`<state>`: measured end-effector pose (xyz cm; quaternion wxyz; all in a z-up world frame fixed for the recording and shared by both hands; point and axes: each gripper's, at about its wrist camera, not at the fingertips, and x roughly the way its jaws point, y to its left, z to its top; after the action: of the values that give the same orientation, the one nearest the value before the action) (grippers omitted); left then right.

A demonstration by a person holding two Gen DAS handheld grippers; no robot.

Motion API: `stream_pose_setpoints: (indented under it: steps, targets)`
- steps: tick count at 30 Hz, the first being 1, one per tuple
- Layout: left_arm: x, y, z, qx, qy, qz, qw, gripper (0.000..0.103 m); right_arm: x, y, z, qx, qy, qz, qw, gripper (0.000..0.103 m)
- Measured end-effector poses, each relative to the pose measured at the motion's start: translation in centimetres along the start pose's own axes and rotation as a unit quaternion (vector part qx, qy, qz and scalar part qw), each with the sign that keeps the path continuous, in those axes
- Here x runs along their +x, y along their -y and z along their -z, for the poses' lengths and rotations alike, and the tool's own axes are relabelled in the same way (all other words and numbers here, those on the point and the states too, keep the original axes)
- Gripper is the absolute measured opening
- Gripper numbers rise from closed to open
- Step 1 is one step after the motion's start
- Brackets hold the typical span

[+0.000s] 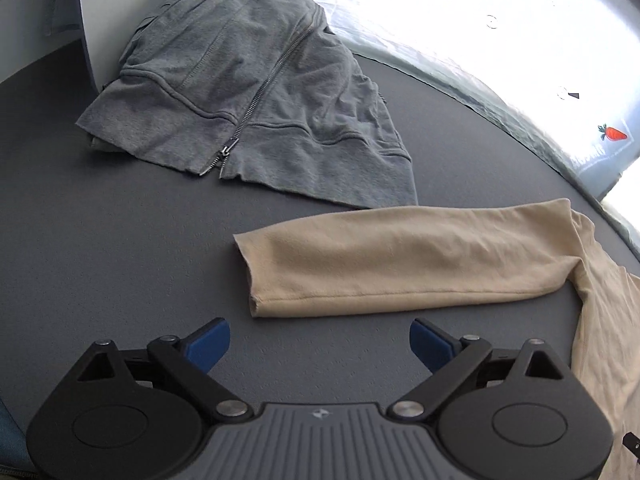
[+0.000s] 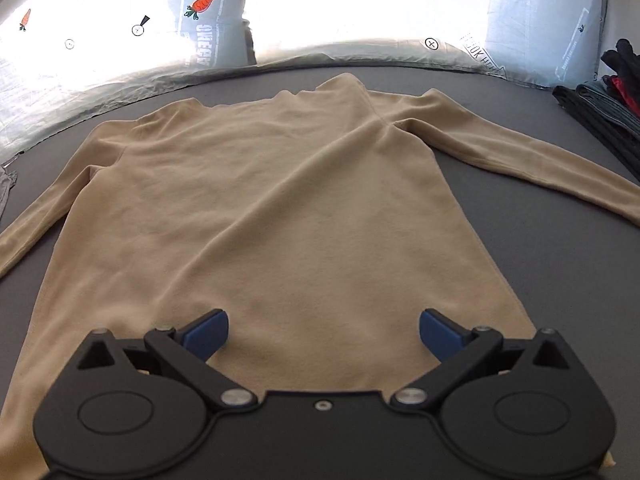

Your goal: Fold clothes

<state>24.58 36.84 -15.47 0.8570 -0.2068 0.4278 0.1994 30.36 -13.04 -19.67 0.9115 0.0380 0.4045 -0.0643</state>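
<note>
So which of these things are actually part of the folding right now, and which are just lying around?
In use:
- tan long-sleeved top, spread flat
- left tool, open
- right tool, open

Lying about:
- grey zip jacket
- dark clothes pile
- carrot-print sheet

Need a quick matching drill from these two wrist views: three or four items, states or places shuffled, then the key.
Items:
1. beige top
2. grey zip jacket
3. left gripper
4. dark folded stack

States:
A. jaws open, nothing between, above bare grey table
B. far right edge of the table
C. spread flat, sleeves out to both sides
D. folded, zipper showing on top

Pairs: 1-C, 2-D, 3-A, 4-B
</note>
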Motion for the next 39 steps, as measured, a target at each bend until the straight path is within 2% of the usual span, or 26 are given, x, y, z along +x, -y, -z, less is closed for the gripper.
stream_pose_setpoints:
  steps: [3,5,6,7,8,10,11,14,16,18,20,22,23,24,25,26,28,30,32,33,34,35,36,37,38,39]
  targets:
    - [1.8,-1.7,-1.8,-0.02,-0.004,-0.005,0.9998,0.096,0.4,-0.4,0.2,-0.002,0.012,0.01,1.0,0.103]
    - [2.8,-2.0,-2.6,-0.023,-0.016,0.013,0.9995,0.092,0.5,-0.4,0.2,-0.001,0.018,0.009,1.0,0.103]
    - [3.2,-1.9,-3.0,-0.017,-0.022,0.026,0.9993,0.081,0.6,-0.4,0.2,0.0,0.018,0.009,1.0,0.103]
    - [3.4,-1.4,-3.2,-0.003,-0.024,0.035,0.9991,0.064,0.6,-0.4,0.1,0.001,0.014,0.01,1.0,0.103]
    - [3.5,-0.8,-3.4,0.016,-0.025,0.04,0.9988,0.054,0.6,-0.4,0.0,0.003,0.008,0.011,1.0,0.103]
    - [3.5,0.8,-3.4,0.054,-0.024,0.047,0.9972,0.016,0.5,-0.6,-0.1,0.007,-0.003,0.014,1.0,0.103]
    - [3.3,1.4,-3.4,0.065,-0.02,0.055,0.9962,0.008,0.4,-0.7,-0.1,0.009,-0.006,0.016,1.0,0.103]
    - [2.1,3.3,-3.5,0.065,-0.015,0.127,0.9896,0.008,0.4,-0.9,-0.1,0.015,-0.014,0.022,1.0,0.103]
    - [0.9,5.0,-3.5,0.063,-0.014,0.191,0.9795,0.008,0.5,-1.1,-0.5,0.02,-0.028,0.026,0.999,0.103]
    - [-0.7,7.7,-3.4,0.084,-0.011,0.261,0.9617,0.008,0.7,-1.1,-0.9,0.023,-0.042,0.028,0.998,0.103]
    - [-1.9,10.5,-3.0,0.111,-0.012,0.323,0.9397,0.009,0.9,-1.1,-1.2,0.025,-0.049,0.027,0.998,0.103]
    - [-2.7,13.0,-2.7,0.129,-0.016,0.371,0.9193,0.018,1.1,-1.1,-1.4,0.025,-0.053,0.026,0.998,0.103]
    - [-2.7,13.7,-2.5,0.135,-0.02,0.382,0.9139,0.024,1.1,-1.1,-1.5,0.025,-0.056,0.025,0.998,0.103]
    - [-2.6,14.3,-2.4,0.14,-0.023,0.382,0.9134,0.036,1.1,-1.0,-1.6,0.027,-0.06,0.022,0.998,0.103]
    - [-2.4,14.6,-2.3,0.143,-0.023,0.372,0.9168,0.049,1.1,-0.9,-1.7,0.029,-0.064,0.02,0.997,0.103]
    - [-2.2,14.7,-2.3,0.142,-0.025,0.359,0.922,0.054,1.1,-0.7,-1.9,0.033,-0.067,0.016,0.997,0.103]
    - [-1.2,14.1,-2.4,0.121,-0.033,0.321,0.9387,0.07,0.7,-0.3,-2.1,0.059,-0.064,-0.005,0.996,0.1]
    - [0.0,13.1,-2.8,0.101,-0.045,0.277,0.9546,0.072,0.1,0.1,-2.4,0.093,-0.056,-0.032,0.994,0.092]
    - [1.2,12.3,-2.8,0.099,-0.06,0.217,0.9693,0.075,-0.6,0.2,-2.8,0.126,-0.047,-0.062,0.989,0.079]
    - [2.0,11.9,-2.7,0.105,-0.068,0.183,0.9752,0.076,-0.9,0.0,-3.0,0.134,-0.044,-0.079,0.987,0.069]
    - [2.7,11.6,-2.5,0.11,-0.079,0.156,0.9785,0.076,-1.0,-0.4,-3.3,0.137,-0.042,-0.098,0.985,0.061]
    - [3.5,11.3,-2.3,0.114,-0.093,0.136,0.9796,0.076,-1.2,-0.8,-3.6,0.138,-0.04,-0.119,0.982,0.057]
    - [4.2,10.8,-2.1,0.115,-0.108,0.122,0.9799,0.076,-1.2,-1.4,-4.0,0.14,-0.04,-0.141,0.979,0.047]
    - [4.7,10.3,-1.8,0.11,-0.122,0.116,0.9796,0.076,-1.1,-2.1,-4.3,0.142,-0.041,-0.162,0.976,0.036]
    - [5.0,10.1,-1.6,0.108,-0.128,0.115,0.9791,0.076,-0.9,-2.7,-4.6,0.144,-0.044,-0.185,0.971,0.031]
    - [5.0,10.1,-1.5,0.111,-0.127,0.118,0.9786,0.081,-0.5,-3.4,-4.9,0.148,-0.051,-0.208,0.966,0.025]
